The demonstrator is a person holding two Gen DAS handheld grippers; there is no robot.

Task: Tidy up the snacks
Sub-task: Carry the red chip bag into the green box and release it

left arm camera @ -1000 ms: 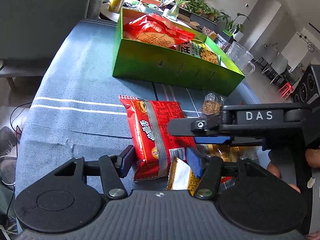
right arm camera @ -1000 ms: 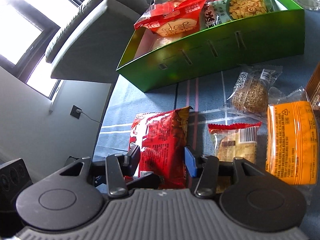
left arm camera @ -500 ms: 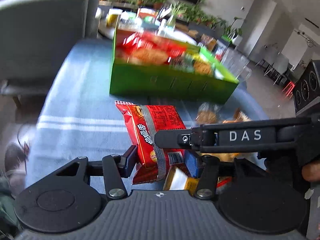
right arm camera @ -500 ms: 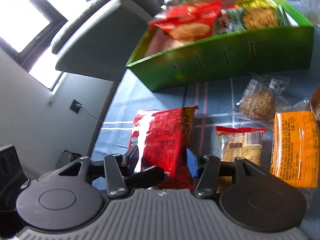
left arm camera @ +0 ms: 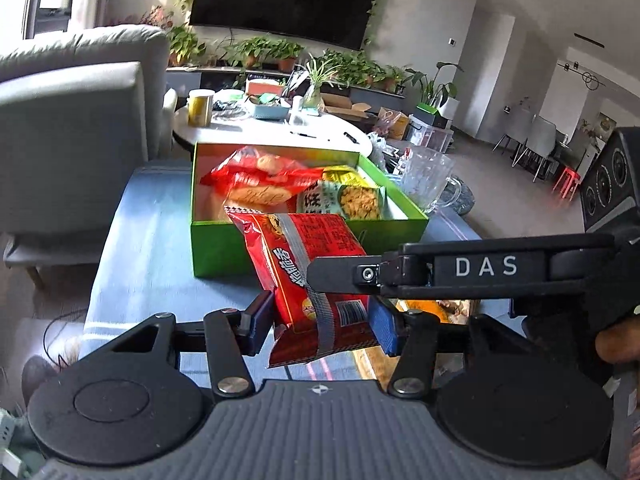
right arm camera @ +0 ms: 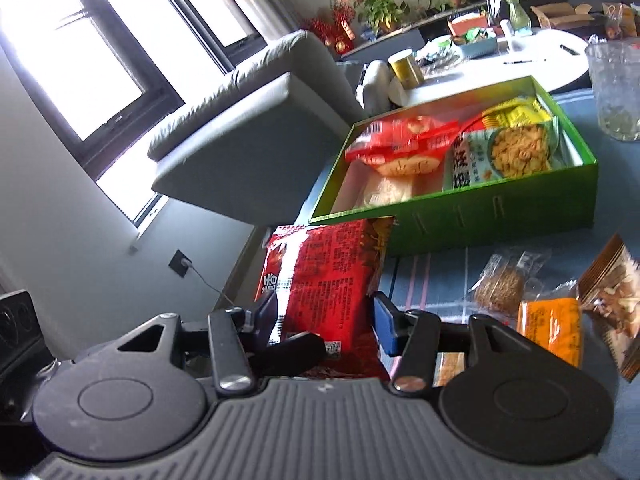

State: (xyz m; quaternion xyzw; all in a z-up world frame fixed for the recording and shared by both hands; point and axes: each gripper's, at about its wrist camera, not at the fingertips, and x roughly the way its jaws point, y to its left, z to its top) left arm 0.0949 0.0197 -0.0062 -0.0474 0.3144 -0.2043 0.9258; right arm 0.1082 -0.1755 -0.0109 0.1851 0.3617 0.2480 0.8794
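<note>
Both my grippers, L (left arm camera: 322, 322) + R (right arm camera: 326, 318), clamp the red snack bag (left arm camera: 308, 276). It was flat on the blue cloth; now lifted, hanging just before the green box (right arm camera: 472, 216). L jaws just narrowed. Next: drop in.

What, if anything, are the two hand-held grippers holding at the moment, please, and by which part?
Each holds a red snack packet by its near end: the left hand-held gripper one, the right hand-held gripper another.

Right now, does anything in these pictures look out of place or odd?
Yes: both the left gripper and the right gripper clamp the same red snack bag, off the table. Other packets, such as an orange one, lie outside the green box.
</note>
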